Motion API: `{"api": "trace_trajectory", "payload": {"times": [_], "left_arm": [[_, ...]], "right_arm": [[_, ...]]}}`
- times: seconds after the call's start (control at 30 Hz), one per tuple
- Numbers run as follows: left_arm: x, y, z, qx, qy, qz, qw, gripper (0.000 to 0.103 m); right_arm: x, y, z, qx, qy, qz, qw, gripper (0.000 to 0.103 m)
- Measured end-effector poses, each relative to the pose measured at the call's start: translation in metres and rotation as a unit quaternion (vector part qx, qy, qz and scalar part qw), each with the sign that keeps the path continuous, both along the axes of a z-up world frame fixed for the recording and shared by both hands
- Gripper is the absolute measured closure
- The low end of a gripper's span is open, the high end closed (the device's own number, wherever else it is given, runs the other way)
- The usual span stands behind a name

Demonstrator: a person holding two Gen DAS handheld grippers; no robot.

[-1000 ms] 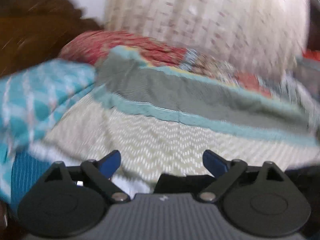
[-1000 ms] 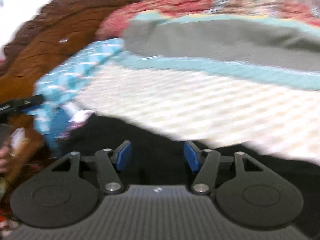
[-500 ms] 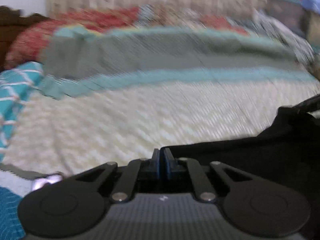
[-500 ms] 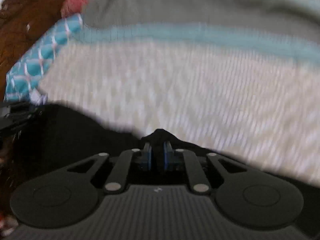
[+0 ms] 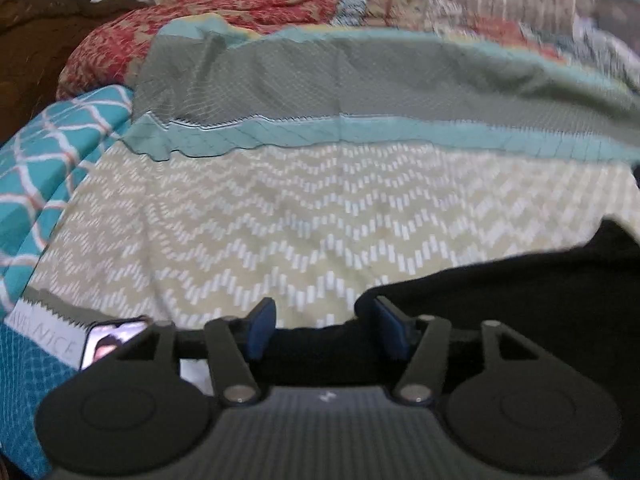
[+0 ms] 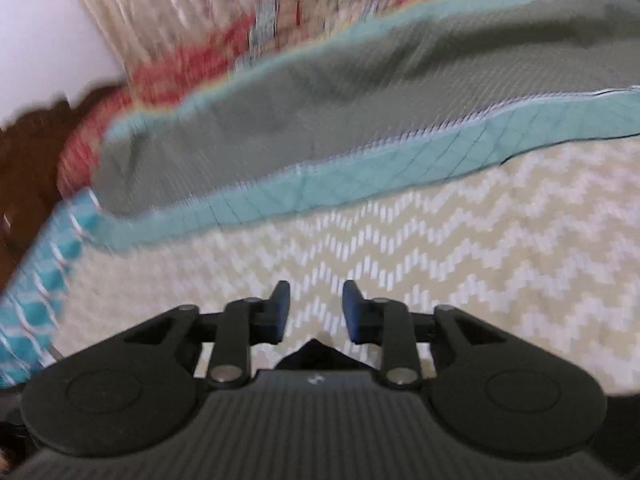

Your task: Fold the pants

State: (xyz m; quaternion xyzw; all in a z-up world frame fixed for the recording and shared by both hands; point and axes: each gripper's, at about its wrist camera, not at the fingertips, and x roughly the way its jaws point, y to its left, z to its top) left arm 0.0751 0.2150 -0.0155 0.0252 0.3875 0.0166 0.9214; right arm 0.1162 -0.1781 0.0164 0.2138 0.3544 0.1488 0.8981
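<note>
The bed takes up most of both views: a cream chevron bedspread point(image 5: 304, 232) laid flat, prob. the folding surface since it's the widest bare area. Behind it a grey quilt w/ teal border point(image 5: 360, 92) sits bunched toward the headboard end, likely pushed back to clear room, and a red patterned pillow point(image 5: 192, 24) lies beyond that. A teal lattice-print cloth point(image 5: 44, 168) hangs off the bed's left side. The black pants point(image 5: 520, 304) lie on the near edge of the bedspread, spreading to the right in the left-wrist view w/ one edge running under the tool; in the right-wrist view only a small black peak of them point(image 6: 316, 354) shows, low betw. the finger bases. Left gripper point(image 5: 322, 330): jaws opening, blue pads apart, pants fabric lying betw. them but not pinched, so it looks like a release after setting the edge down. Right gripper point(image 6: 316, 310): jaws opening too, only a narrow gap, nothing pressed betw. the pads, bare bedspread ahead. A phone point(image 5: 114, 338) w/ lit screen rests at the near left, just beside the left tool, out of the folding area. Writing: a white strip beside the phone point(image 5: 44, 334) carries grey letters, partly readable as "…NICE"; the rest is too blurred. No brand marks legible.
</note>
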Motion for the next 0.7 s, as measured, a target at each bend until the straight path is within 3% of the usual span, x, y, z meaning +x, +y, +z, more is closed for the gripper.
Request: {"api": "trace_trajectory", "payload": {"times": [0.17, 0.3, 0.37, 0.43, 0.47, 0.57, 0.7], "left_arm": [[-0.036, 0.018, 0.042, -0.063, -0.054, 0.042, 0.9956, 0.045], [-0.051, -0.013, 0.051, -0.099, -0.055, -0.011, 0.9935, 0.044], [-0.052, -0.041, 0.045, -0.089, -0.044, -0.051, 0.9938, 0.044], [-0.049, -0.069, 0.029, -0.063, -0.02, -0.079, 0.9947, 0.044], [-0.046, -0.08, 0.019, -0.054, -0.005, -0.087, 0.9948, 0.044], [-0.033, -0.097, -0.013, -0.023, 0.062, -0.071, 0.9953, 0.044], [-0.035, -0.104, -0.018, -0.001, 0.068, -0.067, 0.9954, 0.043]], "right_arm": [[-0.062, -0.008, 0.013, -0.019, -0.023, 0.05, 0.998, 0.07], [-0.065, 0.009, -0.018, -0.007, 0.028, 0.072, 0.997, 0.07], [-0.053, 0.022, -0.038, -0.013, 0.069, 0.069, 0.995, 0.07], [-0.037, 0.024, -0.068, 0.011, 0.104, 0.054, 0.993, 0.071], [-0.035, 0.02, -0.072, 0.042, 0.092, 0.037, 0.994, 0.071], [-0.025, 0.013, -0.062, 0.068, 0.122, 0.028, 0.99, 0.071], [-0.062, -0.023, -0.028, 0.019, 0.053, 0.032, 0.998, 0.07]]}}
